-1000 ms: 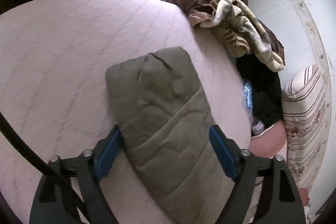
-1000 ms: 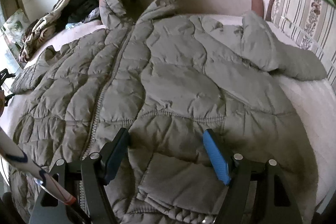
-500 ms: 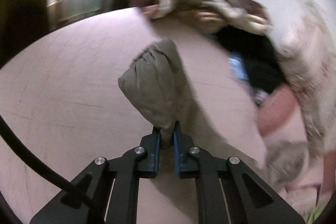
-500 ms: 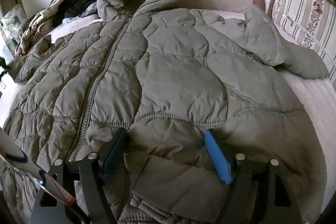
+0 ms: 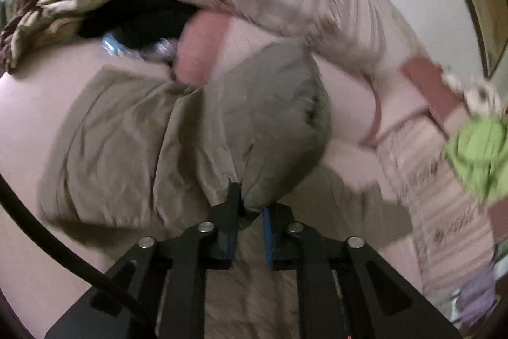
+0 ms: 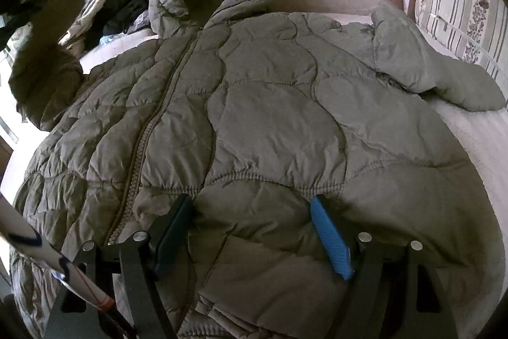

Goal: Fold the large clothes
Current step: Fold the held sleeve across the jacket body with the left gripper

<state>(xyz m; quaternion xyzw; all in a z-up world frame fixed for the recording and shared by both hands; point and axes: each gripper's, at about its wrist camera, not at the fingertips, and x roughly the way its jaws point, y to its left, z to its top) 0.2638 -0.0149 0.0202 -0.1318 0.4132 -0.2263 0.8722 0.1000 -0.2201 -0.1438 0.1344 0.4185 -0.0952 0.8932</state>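
Pale pink bedding is covering the bed (image 6: 476, 132), with striped cushions (image 6: 460, 5) lining its far and right edges. An olive quilted jacket (image 6: 254, 116) is lying front-up across it, hood away from the right gripper (image 6: 250, 231) and zipper running lengthwise, roughly in line with that gripper's view. The right gripper is hovering over the hem with its jaws wide apart, gripping nothing. The left gripper (image 5: 249, 231) has its jaws clamped on the left sleeve (image 5: 273, 123), holding it raised above the jacket's left side. Judging from this, the sleeve needs to be carried rightward across the zipper line, so the left gripper is the better placed one.
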